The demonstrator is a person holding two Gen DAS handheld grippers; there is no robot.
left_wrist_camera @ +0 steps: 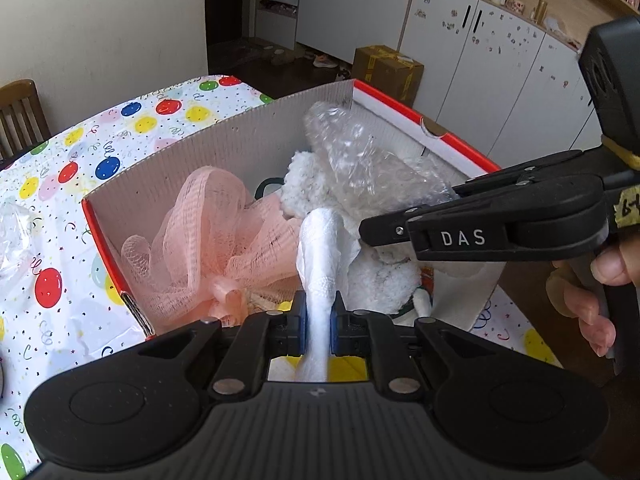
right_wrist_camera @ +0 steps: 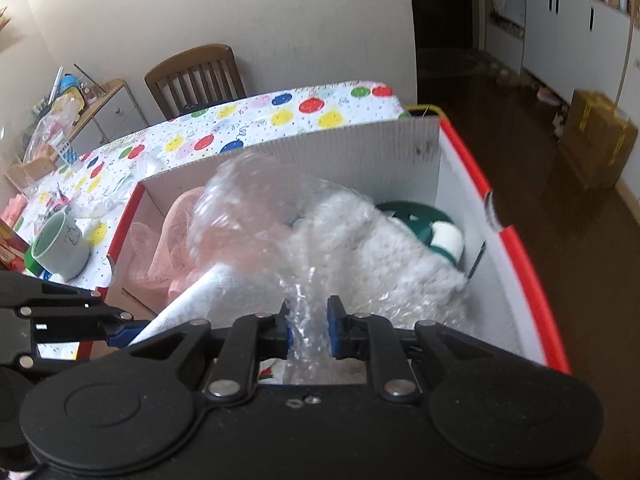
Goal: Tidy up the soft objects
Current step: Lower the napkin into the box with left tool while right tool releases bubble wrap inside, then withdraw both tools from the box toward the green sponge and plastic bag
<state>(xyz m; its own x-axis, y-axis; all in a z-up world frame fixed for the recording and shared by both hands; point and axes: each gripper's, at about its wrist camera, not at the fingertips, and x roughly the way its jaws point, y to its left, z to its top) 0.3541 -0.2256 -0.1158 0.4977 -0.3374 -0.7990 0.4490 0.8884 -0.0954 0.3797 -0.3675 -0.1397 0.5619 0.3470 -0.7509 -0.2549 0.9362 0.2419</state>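
An open cardboard box with a red rim (left_wrist_camera: 400,104) (right_wrist_camera: 516,248) stands on the table. In it lie a pink mesh pouf (left_wrist_camera: 208,240) (right_wrist_camera: 176,232), a white fluffy plush (left_wrist_camera: 304,184) (right_wrist_camera: 380,240) and a green and white item (right_wrist_camera: 424,224). My left gripper (left_wrist_camera: 318,320) (right_wrist_camera: 124,334) is shut on a white cloth (left_wrist_camera: 320,240) (right_wrist_camera: 200,296) that reaches over the box's near edge. My right gripper (right_wrist_camera: 308,328) (left_wrist_camera: 404,216) is shut on a sheet of bubble wrap (right_wrist_camera: 248,208) (left_wrist_camera: 352,152) that hangs over the plush inside the box.
The table wears a balloon-print cover (left_wrist_camera: 80,152) (right_wrist_camera: 280,120). A grey mug (right_wrist_camera: 60,248) and clutter sit left of the box. A wooden chair (right_wrist_camera: 196,76) stands behind the table. A brown carton (left_wrist_camera: 388,68) sits on the floor by white cabinets (left_wrist_camera: 480,60). A hand (left_wrist_camera: 592,304) holds the right gripper.
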